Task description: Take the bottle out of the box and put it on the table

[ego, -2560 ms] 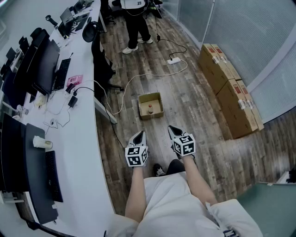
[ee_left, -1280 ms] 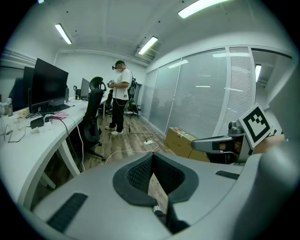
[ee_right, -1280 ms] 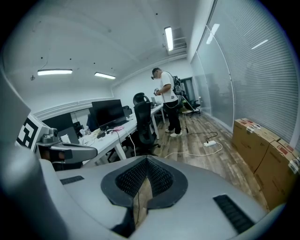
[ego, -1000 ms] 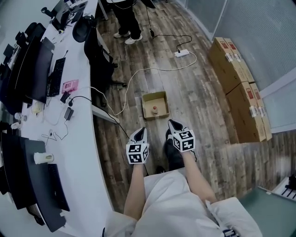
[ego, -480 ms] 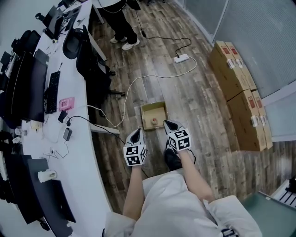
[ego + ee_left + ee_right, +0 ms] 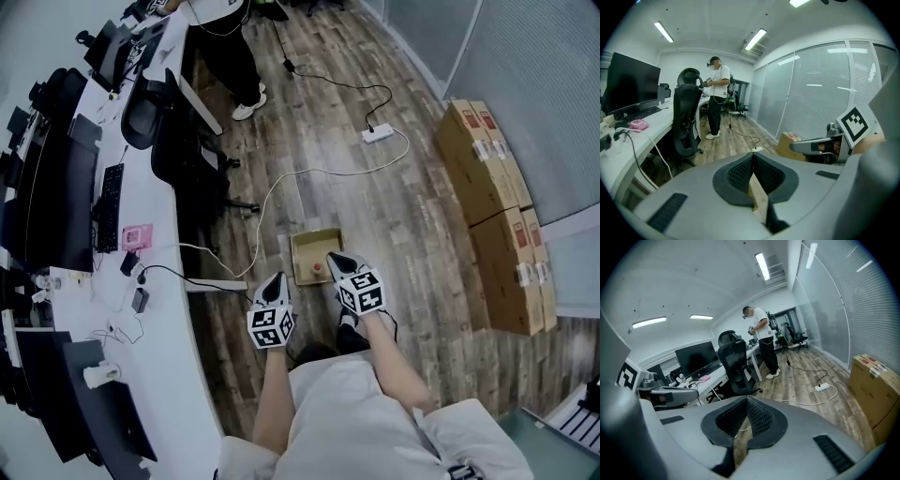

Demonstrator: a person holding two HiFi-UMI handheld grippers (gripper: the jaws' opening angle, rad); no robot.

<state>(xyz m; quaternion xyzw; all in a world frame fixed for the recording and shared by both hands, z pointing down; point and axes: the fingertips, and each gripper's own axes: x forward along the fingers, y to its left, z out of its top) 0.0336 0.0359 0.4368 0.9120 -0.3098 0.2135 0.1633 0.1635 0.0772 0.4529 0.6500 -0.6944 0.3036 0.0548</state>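
**Two closed grippers near one open box on an office floor**

The head view looks steeply down at a wood floor. There is one small open cardboard box [image 6: 296, 259] on it, and one bottle [image 6: 318, 269] with a red cap stands inside, towards the box's near right side.

There are two grippers, both empty, each with its jaws pressed together. The right gripper [image 6: 332, 256] has its tip over the box's near right corner, just beside the bottle and not touching it. The left gripper [image 6: 279, 278] stops just short of the box's near left corner.

A long white desk [image 6: 164, 319] runs down the left. Two large cartons [image 6: 492, 202] line the right wall. Between box and cartons the floor is bare – open room. One white cable [image 6: 281, 183] curves past the box's far side to one power strip [image 6: 379, 135].
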